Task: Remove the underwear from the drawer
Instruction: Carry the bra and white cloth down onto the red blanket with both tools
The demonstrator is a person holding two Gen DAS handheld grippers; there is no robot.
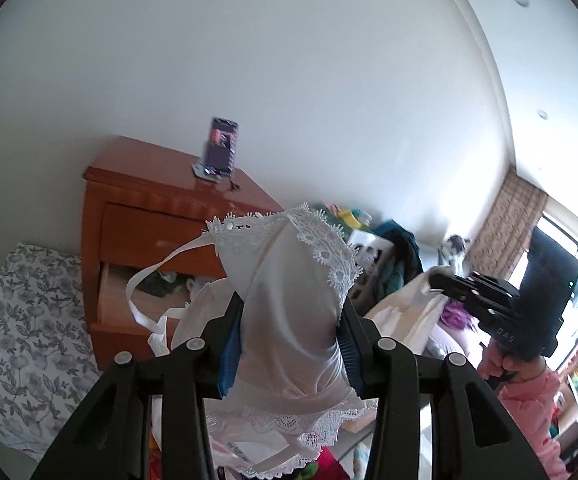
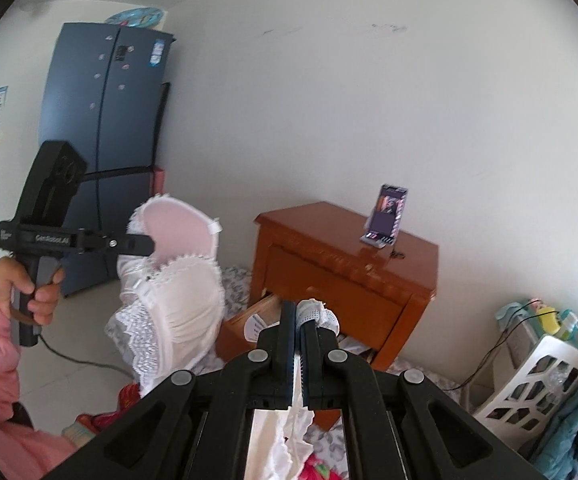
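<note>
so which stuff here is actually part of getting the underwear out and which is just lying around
Part of the job:
- white lace bra, held up clear of the drawer
- left gripper, clamped on a cup
- right gripper, shut on the lace edge
- open drawer of the wooden nightstand

Just lying about:
- phone on the nightstand
- blue fridge
- white basket
- floral bedding

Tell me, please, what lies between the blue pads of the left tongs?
A padded cup of the white lace bra fills the gap between the left tongs, pressed by both pads; the left wrist view shows it.
</note>
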